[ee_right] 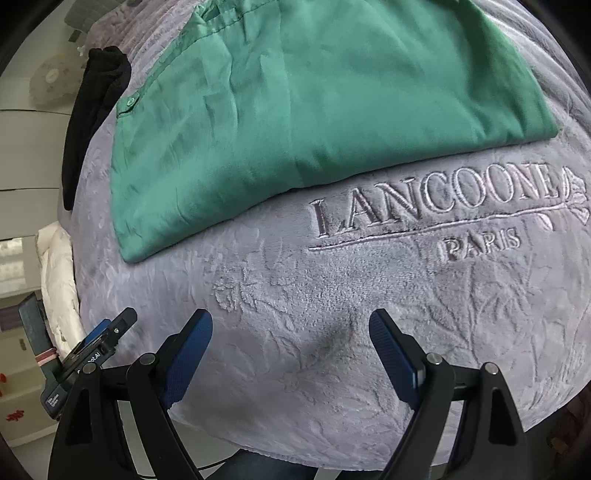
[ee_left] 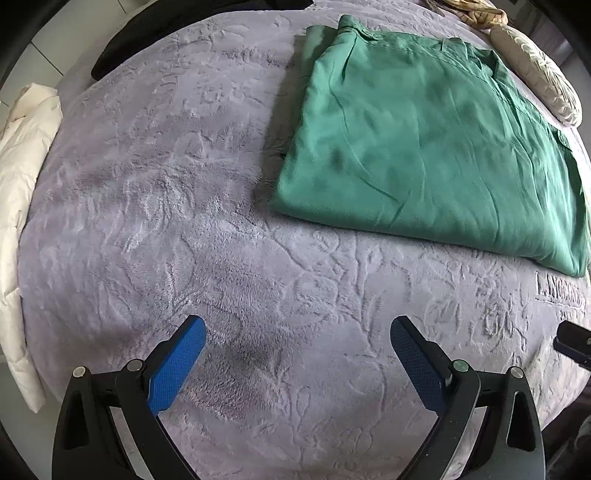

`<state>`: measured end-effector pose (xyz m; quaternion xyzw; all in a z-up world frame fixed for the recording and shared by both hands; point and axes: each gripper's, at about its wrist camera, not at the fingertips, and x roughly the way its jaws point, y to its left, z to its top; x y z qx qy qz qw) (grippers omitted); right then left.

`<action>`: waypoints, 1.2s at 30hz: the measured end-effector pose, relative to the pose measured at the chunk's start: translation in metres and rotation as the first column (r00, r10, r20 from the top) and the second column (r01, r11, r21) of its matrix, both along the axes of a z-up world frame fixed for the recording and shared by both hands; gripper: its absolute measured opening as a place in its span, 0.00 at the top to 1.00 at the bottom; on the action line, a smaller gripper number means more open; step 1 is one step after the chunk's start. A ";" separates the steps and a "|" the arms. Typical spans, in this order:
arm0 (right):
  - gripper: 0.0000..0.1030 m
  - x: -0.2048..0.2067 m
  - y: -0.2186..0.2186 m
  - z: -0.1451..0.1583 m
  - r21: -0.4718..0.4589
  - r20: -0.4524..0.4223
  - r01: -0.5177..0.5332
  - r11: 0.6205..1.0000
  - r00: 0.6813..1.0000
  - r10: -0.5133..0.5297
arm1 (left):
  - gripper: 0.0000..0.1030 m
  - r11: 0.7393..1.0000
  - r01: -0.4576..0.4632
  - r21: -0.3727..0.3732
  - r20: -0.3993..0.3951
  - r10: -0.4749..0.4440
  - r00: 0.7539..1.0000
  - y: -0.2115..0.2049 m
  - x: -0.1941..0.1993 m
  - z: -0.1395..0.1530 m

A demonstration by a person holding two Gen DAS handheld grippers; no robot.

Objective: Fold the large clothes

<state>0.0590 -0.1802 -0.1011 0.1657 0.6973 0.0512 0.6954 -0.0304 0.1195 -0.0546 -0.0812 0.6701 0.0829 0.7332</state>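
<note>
We are holding both grippers — left gripper, right gripper — spread wide, empty, the folded green shirt lying beyond our fingertips.

So on the grey blanket: one folded green shirt. Off its edges, one black garment, one white puffy jacket, two cushions. Two grippers.

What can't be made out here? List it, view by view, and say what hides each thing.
- Left wrist view: the green garment runs off the right edge, so its far side is cut off.
- Left wrist view: the black garment and white quilted item are cut by the lens rim.
- Right wrist view: the green garment's top is cut off; its folded layers hide anything underneath.
- Both views: the person holding the grippers is unseen.
</note>
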 end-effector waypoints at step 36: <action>0.14 0.060 0.103 -0.075 0.486 -0.056 0.193 0.852 0.980 -0.190 | 0.03 0.989 -0.082 -0.124 0.065 0.090 0.994 0.149 0.099 -0.013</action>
